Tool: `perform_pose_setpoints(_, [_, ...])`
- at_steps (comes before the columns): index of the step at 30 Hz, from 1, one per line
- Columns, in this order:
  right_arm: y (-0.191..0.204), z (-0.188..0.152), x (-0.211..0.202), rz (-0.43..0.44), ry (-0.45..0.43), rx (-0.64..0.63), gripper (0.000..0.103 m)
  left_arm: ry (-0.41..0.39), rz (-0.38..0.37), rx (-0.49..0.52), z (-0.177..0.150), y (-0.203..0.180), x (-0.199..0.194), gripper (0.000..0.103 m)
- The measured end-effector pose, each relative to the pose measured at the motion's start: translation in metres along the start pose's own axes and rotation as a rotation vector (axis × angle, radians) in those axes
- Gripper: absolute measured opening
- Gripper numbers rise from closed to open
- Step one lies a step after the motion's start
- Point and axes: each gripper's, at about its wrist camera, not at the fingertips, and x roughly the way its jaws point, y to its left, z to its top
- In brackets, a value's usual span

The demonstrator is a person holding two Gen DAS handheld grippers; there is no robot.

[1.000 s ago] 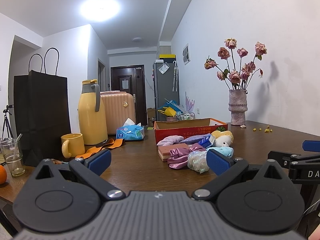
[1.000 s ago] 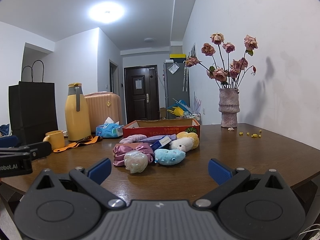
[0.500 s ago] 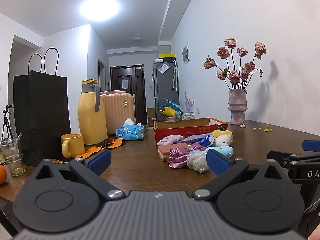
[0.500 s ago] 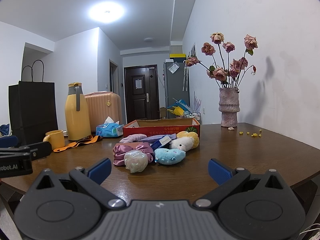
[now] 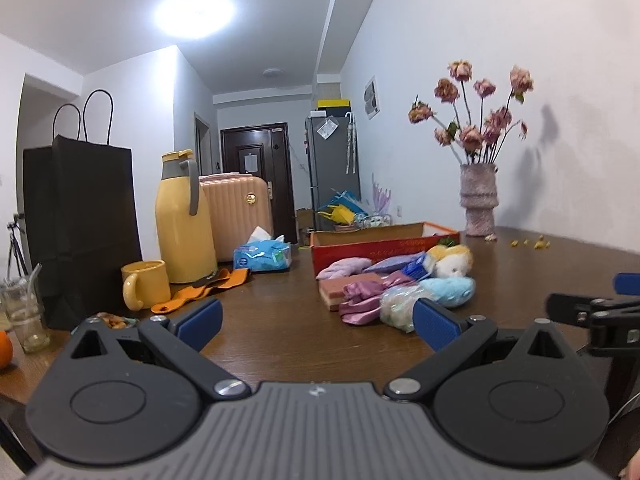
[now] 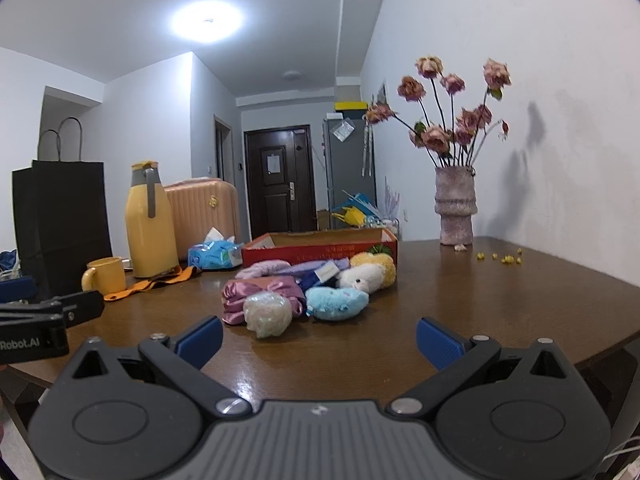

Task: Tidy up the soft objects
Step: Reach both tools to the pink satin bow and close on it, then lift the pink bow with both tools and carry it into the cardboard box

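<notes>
Soft objects lie in a loose heap near the middle of the table (image 6: 480, 300), just in front of the red cardboard box (image 6: 320, 246), and none has gone in yet. Reading the heap from left to right in the right wrist view: a lilac plush piece (image 6: 262, 269) at the back, a crumpled pink satin cloth (image 6: 260, 292) with a pale mesh puff (image 6: 267, 315) touching its front, then a light blue plush toy (image 6: 337, 302), and behind it a white and yellow plush toy (image 6: 368, 274) leaning against the box corner. In the left wrist view a pink sponge block (image 5: 344, 289) shows at the left edge of the heap. The left claw (image 5: 316, 316) hangs at the near table edge with its blue pads spread wide and nothing between them; the right claw (image 6: 318, 338) is likewise wide and empty, well short of the heap. This looks like the very start: the approach before a first pick. The next move probably calls for one claw to advance low over the table to a front item, the puff or the blue toy, straddle it, and close gently, since such things squash and can slip or drag neighbours along.
</notes>
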Motion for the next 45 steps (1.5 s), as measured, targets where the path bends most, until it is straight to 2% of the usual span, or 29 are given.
perform_pose_setpoints(3, [-0.001, -0.008, 0.010, -0.004, -0.001, -0.003, 0.103, 0.019, 0.018, 0.017, -0.005, 0.005, 0.017, 0.103])
perform_pose_setpoints(7, [-0.006, -0.013, 0.030, 0.013, 0.011, 0.025, 0.103, 0.100, -0.010, -0.012, -0.009, 0.010, 0.048, 0.103])
perform_pose_setpoints(10, [-0.010, -0.009, 0.051, 0.092, 0.037, 0.027, 0.103, 0.115, -0.018, -0.024, -0.008, 0.010, 0.067, 0.103])
perform_pose_setpoints(13, [-0.015, -0.001, 0.074, 0.174, 0.118, 0.052, 0.103, 0.114, -0.018, -0.018, -0.001, 0.010, 0.087, 0.103])
perform_pose_setpoints(18, [-0.017, 0.018, 0.109, 0.179, 0.111, 0.066, 0.102, 0.180, -0.045, -0.081, 0.009, 0.015, 0.123, 0.103])
perform_pose_setpoints(20, [-0.020, 0.026, 0.126, 0.197, 0.138, 0.083, 0.097, 0.194, -0.052, -0.089, 0.011, 0.017, 0.138, 0.103])
perform_pose_setpoints(22, [-0.022, 0.034, 0.150, 0.220, 0.176, 0.099, 0.078, 0.201, -0.044, -0.088, 0.015, 0.018, 0.154, 0.103])
perform_pose_setpoints(24, [-0.022, 0.041, 0.170, 0.237, 0.200, 0.096, 0.068, 0.226, -0.056, -0.112, 0.020, 0.021, 0.171, 0.103])
perform_pose_setpoints(25, [-0.022, 0.044, 0.182, 0.245, 0.205, 0.086, 0.065, 0.246, -0.077, -0.135, 0.022, 0.023, 0.179, 0.103])
perform_pose_setpoints(27, [-0.023, 0.050, 0.201, 0.250, 0.215, 0.077, 0.064, 0.289, -0.135, -0.196, 0.027, 0.026, 0.197, 0.102])
perform_pose_setpoints(30, [-0.025, 0.058, 0.238, 0.277, 0.268, 0.090, 0.064, 0.324, -0.202, -0.246, 0.031, 0.023, 0.226, 0.092])
perform_pose_setpoints(32, [-0.024, 0.061, 0.260, 0.305, 0.292, 0.092, 0.061, 0.347, -0.214, -0.247, 0.032, 0.019, 0.246, 0.075])
perform_pose_setpoints(35, [-0.020, 0.062, 0.289, 0.320, 0.323, 0.078, 0.051, 0.396, -0.239, -0.251, 0.029, 0.015, 0.269, 0.061])
perform_pose_setpoints(37, [-0.017, 0.060, 0.304, 0.334, 0.352, 0.077, 0.043, 0.459, -0.267, -0.287, 0.023, 0.016, 0.281, 0.058])
perform_pose_setpoints(39, [-0.015, 0.056, 0.316, 0.354, 0.380, 0.080, 0.042, 0.518, -0.293, -0.334, 0.015, 0.019, 0.291, 0.058])
perform_pose_setpoints(40, [-0.014, 0.054, 0.319, 0.367, 0.388, 0.085, 0.041, 0.535, -0.301, -0.360, 0.012, 0.022, 0.294, 0.054])
perform_pose_setpoints(41, [-0.014, 0.052, 0.322, 0.382, 0.401, 0.091, 0.040, 0.541, -0.313, -0.381, 0.011, 0.024, 0.296, 0.040])
perform_pose_setpoints(42, [-0.013, 0.051, 0.323, 0.399, 0.405, 0.097, 0.036, 0.540, -0.331, -0.394, 0.010, 0.026, 0.297, 0.033])
perform_pose_setpoints(43, [-0.013, 0.051, 0.323, 0.409, 0.400, 0.107, 0.028, 0.535, -0.345, -0.403, 0.011, 0.027, 0.297, 0.030])
perform_pose_setpoints(45, [-0.010, 0.053, 0.320, 0.412, 0.384, 0.090, 0.020, 0.518, -0.340, -0.388, 0.013, 0.025, 0.295, 0.026])
